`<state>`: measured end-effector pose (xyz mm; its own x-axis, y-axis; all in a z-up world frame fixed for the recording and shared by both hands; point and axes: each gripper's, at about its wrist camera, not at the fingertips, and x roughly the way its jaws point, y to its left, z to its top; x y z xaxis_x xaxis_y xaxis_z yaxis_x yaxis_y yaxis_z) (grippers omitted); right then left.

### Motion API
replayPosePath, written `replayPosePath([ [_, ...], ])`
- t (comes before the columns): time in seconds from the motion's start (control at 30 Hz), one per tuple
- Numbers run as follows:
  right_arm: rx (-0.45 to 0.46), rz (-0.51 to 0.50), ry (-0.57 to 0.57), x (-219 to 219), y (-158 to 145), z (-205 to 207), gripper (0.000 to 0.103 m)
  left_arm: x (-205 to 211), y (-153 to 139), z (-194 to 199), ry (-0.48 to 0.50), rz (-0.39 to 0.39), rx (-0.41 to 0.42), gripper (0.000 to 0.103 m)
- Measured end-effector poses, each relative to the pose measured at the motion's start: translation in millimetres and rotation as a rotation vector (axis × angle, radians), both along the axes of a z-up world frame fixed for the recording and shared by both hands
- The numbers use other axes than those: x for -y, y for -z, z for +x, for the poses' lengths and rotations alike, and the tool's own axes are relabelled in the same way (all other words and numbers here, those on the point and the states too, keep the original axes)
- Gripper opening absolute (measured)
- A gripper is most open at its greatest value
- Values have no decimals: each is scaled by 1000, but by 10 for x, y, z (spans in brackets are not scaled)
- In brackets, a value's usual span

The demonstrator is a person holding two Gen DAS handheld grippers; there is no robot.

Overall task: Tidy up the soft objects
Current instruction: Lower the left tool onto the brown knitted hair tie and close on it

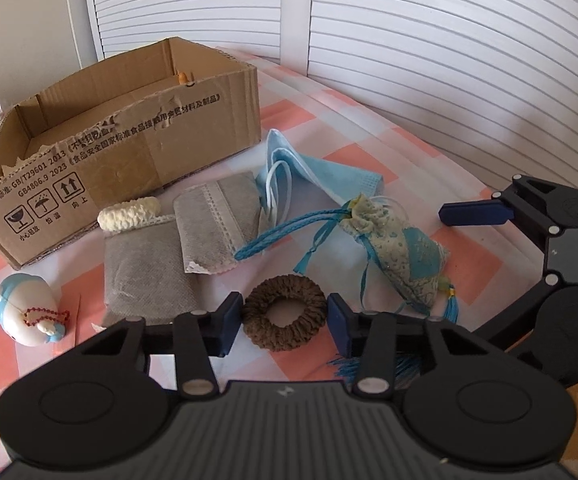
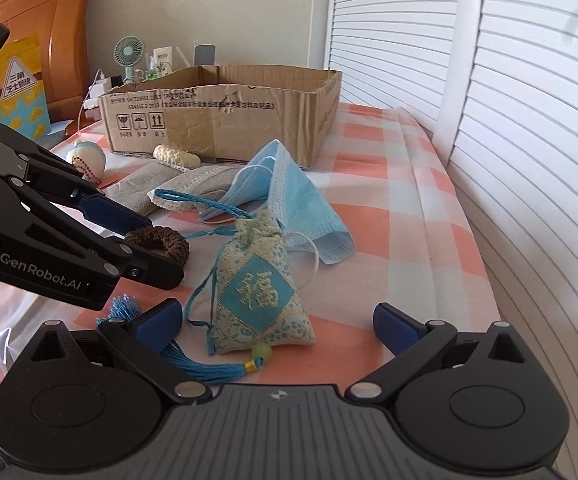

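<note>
A brown scrunchie (image 1: 284, 312) lies on the checked cloth between the fingers of my left gripper (image 1: 285, 322), which is open around it; it also shows in the right wrist view (image 2: 157, 241). My right gripper (image 2: 277, 322) is open, its fingers either side of a blue-and-cream sachet (image 2: 259, 292) with a tassel, seen also in the left wrist view (image 1: 401, 256). A blue face mask (image 1: 321, 168), two grey pouches (image 1: 217, 224), a cream knitted piece (image 1: 129, 214) and a blue-white round toy (image 1: 29, 308) lie nearby. An open cardboard box (image 1: 129, 120) stands behind them.
White louvred doors (image 2: 529, 140) run along the right side of the bed. A wooden headboard (image 2: 69, 28), a small fan (image 2: 129, 54) and bottles stand behind the box. The bed's edge lies close on the right.
</note>
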<state>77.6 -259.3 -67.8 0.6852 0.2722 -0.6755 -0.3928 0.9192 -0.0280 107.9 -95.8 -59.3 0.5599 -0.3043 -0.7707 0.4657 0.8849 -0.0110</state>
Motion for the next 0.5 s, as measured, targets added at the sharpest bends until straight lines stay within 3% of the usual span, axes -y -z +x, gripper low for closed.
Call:
replayPosePath([
  [0.07,5,-10,-9,-42,-8,24,98,-15,-1,-15,2,2,2,45],
  [0.23,15,-33,-39,-147,-68,22,73,-95,-9,-32,-12,-9,-2,43],
  [0.3,17,-42,-32,-162,-93,14,53,-149,-11,-30,-19,-18,-9,43],
  [0.5,2,-59,15,-145,-132,12,39,-241,-17,-117,-9,-12,-6,37],
])
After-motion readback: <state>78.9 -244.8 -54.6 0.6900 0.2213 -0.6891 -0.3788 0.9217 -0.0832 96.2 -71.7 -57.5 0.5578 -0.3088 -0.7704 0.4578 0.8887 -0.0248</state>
